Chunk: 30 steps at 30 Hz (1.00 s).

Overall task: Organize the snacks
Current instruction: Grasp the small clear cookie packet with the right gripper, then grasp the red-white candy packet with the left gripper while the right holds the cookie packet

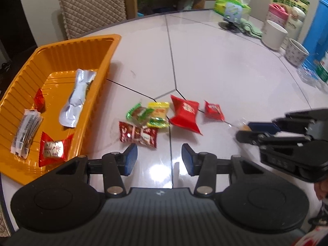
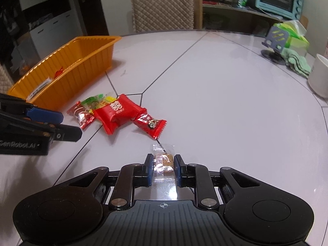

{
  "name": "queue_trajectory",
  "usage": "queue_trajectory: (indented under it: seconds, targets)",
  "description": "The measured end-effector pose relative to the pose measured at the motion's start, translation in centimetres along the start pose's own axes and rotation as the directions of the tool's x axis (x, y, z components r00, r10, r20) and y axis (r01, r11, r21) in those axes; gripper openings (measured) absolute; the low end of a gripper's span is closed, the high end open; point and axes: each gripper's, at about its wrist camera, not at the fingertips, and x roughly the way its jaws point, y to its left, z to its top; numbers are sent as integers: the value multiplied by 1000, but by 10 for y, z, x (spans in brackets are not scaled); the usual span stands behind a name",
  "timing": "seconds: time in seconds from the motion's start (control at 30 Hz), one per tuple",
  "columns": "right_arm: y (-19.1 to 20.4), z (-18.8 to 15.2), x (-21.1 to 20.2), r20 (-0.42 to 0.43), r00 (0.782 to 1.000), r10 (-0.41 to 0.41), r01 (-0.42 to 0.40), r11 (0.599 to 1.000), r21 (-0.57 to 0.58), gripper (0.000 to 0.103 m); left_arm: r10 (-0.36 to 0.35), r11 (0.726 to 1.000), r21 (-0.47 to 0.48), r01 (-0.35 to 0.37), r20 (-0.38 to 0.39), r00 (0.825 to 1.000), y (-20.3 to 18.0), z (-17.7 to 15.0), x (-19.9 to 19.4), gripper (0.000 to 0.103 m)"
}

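An orange tray (image 1: 106, 61) at the left holds a silver packet (image 1: 76, 98), a striped stick pack (image 1: 25, 133), a red-and-white candy (image 1: 53, 150) and a small red candy (image 1: 39, 100). Loose snacks lie mid-table: a dark red pack (image 1: 138, 134), a green candy (image 1: 137, 113), a yellow candy (image 1: 158, 113), a big red pack (image 1: 184, 113) and a small red pack (image 1: 214, 110). My left gripper (image 1: 160, 160) is open and empty, just in front of them. My right gripper (image 2: 163, 167) is shut on a clear-wrapped brown candy (image 2: 165, 160), low over the table; it also shows in the left wrist view (image 1: 244, 132).
At the table's far right stand a phone stand (image 1: 231, 16), a tissue pack (image 1: 231, 2), a green cloth (image 1: 250, 28), a white mug (image 1: 273, 34), a patterned cup (image 1: 296, 52) and a blue container (image 1: 317, 30). A quilted chair (image 2: 162, 8) is behind the table.
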Motion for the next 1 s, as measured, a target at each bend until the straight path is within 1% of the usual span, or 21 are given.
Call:
queue_trajectory:
  seconds: [0.07, 0.17, 0.23, 0.3, 0.37, 0.47, 0.57, 0.7, 0.8, 0.87, 0.93, 1.0]
  targets:
    - [-3, 1, 0, 2, 1000, -2, 2, 1000, 25, 21, 20, 1000, -18, -20, 8, 1000, 0, 3, 4, 43]
    - [-8, 1, -1, 2, 1000, -6, 6, 999, 54, 21, 70, 997, -34, -69, 24, 997, -1, 7, 10, 44]
    - [-11, 1, -2, 4, 1000, -8, 8, 998, 69, 21, 106, 994, -36, -105, 30, 994, -3, 9, 15, 48]
    - [-15, 1, -3, 5, 1000, -8, 7, 996, 88, 21, 134, 991, -34, -133, 36, 990, -4, 11, 20, 49]
    - [-19, 1, -4, 8, 1000, -8, 7, 994, 105, 21, 153, 988, -22, -152, 34, 988, -5, 12, 26, 51]
    - [-23, -1, -6, 13, 1000, -9, 7, 992, 129, 21, 178, 984, 22, -179, 47, 983, -12, 11, 32, 53]
    - [-25, -1, -8, 13, 1000, -8, 6, 989, 147, 21, 182, 983, 30, -182, 27, 983, -15, 10, 39, 53]
    - [-27, -2, -9, 14, 1000, -9, 7, 988, 154, 21, 173, 984, 28, -174, 24, 985, -14, 10, 39, 51]
    - [-28, -3, -10, 15, 1000, -9, 6, 987, 163, 21, 151, 988, 39, -152, 20, 988, -14, 9, 37, 43]
    - [-29, -5, -11, 16, 1000, -7, 4, 985, 172, 21, 136, 989, 56, -137, 22, 991, -17, 6, 34, 40]
    - [-29, -6, -12, 16, 1000, -6, 3, 984, 177, 21, 128, 989, 72, -130, 26, 991, -20, 1, 31, 35]
    - [-29, -7, -13, 16, 1000, -5, 2, 984, 177, 21, 119, 990, 79, -120, 25, 993, -22, -3, 28, 32]
